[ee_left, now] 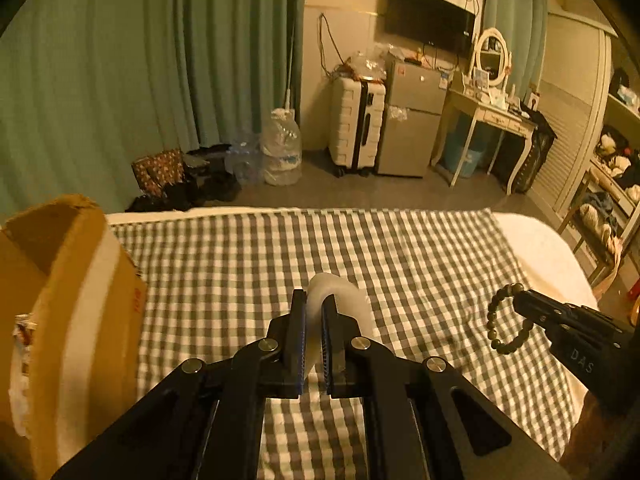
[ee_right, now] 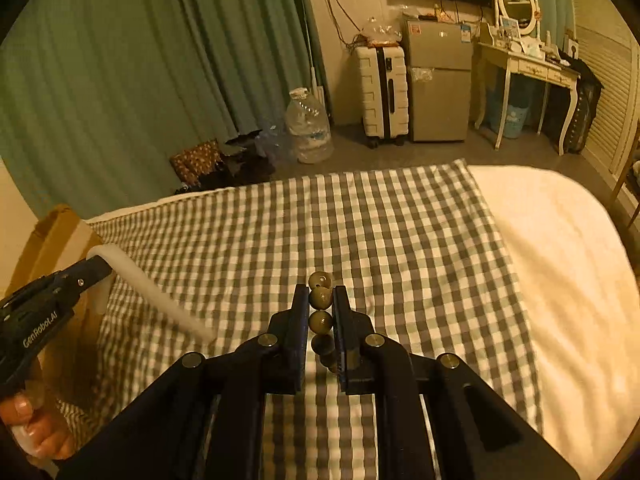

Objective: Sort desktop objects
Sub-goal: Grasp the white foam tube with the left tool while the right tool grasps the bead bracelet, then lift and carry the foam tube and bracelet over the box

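The left gripper (ee_left: pixel 314 312) was clamped on a white curved strip (ee_left: pixel 340 292), a pale band that arched up past the fingertips and hung above the checked cloth (ee_left: pixel 400 248). From the right wrist view the same strip (ee_right: pixel 160 292) sloped down from the left gripper (ee_right: pixel 96 264), whose black body carried the white lettering "GenRobot.AI". A hand (ee_right: pixel 32 428) gripped its handle at the lower left edge.

The right gripper (ee_right: pixel 320 304) was closed on a bracelet of round olive beads (ee_right: pixel 320 298), several beads stacked in a line between its pads. In the left wrist view the bracelet (ee_left: pixel 500 320) hung as a loop from the right gripper (ee_left: pixel 516 296), clear of the cloth; the letters "DAS" could be read on that gripper's side.

A cardboard box (ee_left: pixel 60 300) stood at the left edge of the cloth, with small red print on its side too blurred to read.
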Available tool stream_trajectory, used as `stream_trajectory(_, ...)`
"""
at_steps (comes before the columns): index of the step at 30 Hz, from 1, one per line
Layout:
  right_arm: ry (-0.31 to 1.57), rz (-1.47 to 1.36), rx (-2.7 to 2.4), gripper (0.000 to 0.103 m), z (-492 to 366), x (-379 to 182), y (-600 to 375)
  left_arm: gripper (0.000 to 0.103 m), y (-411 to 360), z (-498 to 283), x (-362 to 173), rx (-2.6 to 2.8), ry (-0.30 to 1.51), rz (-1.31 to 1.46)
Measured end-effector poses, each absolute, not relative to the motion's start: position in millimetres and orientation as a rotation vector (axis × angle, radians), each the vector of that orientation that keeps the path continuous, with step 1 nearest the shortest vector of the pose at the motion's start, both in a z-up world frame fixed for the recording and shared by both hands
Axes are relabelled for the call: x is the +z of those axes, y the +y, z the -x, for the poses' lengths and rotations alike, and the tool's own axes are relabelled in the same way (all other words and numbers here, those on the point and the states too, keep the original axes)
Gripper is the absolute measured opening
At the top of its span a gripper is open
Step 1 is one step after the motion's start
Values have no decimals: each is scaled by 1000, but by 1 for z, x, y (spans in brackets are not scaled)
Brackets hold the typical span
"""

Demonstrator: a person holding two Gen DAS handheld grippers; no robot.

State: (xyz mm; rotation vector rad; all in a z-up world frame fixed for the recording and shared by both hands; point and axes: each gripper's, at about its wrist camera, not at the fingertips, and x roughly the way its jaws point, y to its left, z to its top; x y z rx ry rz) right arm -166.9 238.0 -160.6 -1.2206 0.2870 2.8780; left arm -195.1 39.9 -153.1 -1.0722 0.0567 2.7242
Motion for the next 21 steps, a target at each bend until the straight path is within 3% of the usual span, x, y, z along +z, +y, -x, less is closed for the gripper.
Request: stream_trajectory(21, 150, 883, 3051, 11, 66, -15, 173, 6, -7, 93, -28, 2875, 68, 789)
